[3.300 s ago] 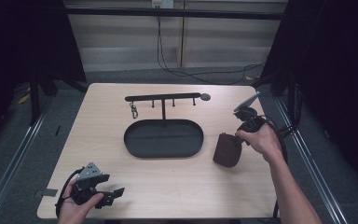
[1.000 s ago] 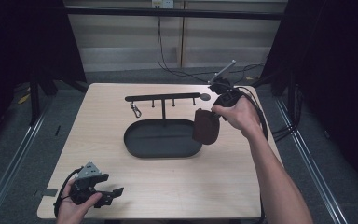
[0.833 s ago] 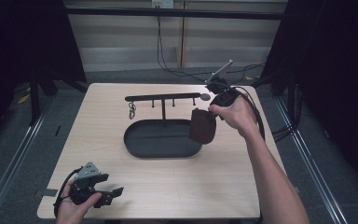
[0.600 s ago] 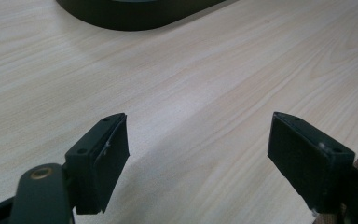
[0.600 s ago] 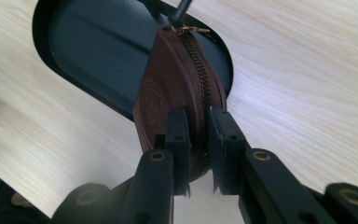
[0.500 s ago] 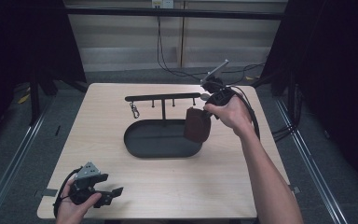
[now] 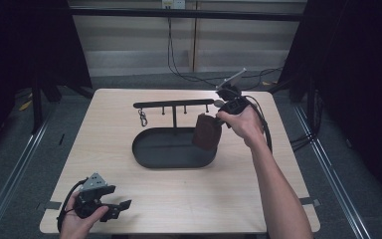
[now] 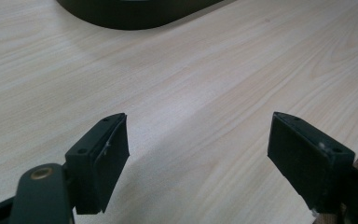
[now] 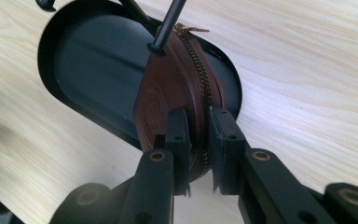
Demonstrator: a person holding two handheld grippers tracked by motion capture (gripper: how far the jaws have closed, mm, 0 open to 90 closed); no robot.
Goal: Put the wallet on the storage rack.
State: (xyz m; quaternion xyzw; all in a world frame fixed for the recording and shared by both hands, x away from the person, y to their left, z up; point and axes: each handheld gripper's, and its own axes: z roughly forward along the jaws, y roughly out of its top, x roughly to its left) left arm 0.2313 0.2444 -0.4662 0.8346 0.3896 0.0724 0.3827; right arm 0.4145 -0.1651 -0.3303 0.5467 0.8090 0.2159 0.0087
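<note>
The right gripper (image 9: 196,135) covers the brown zip pouch's (image 9: 177,88) lower edge. The small item hanging from the rack (image 7: 143,117) is too small to identify.

Right hand-held gripper (image 9: 196,140) clamped, left hand-held gripper (image 8: 198,154) gaping

Count, by kind:

- Grippers: two. Left gripper (image 7: 110,209), right gripper (image 7: 218,118).
- Brown zip pouch (image 9: 179,88): one, pinched between the right jaws.
- Black oval tray (image 7: 151,154): one, beyond the right jaws, behind the pouch.
- Rack (image 7: 174,104) standing in the tray: one crossbar on one post; pegs under the bar, three seen clearly.
- Metal clasp (image 7: 143,118) hanging off the bar: one.
- Table (image 8: 214,70): one, bare wood between the left jaws.
</note>
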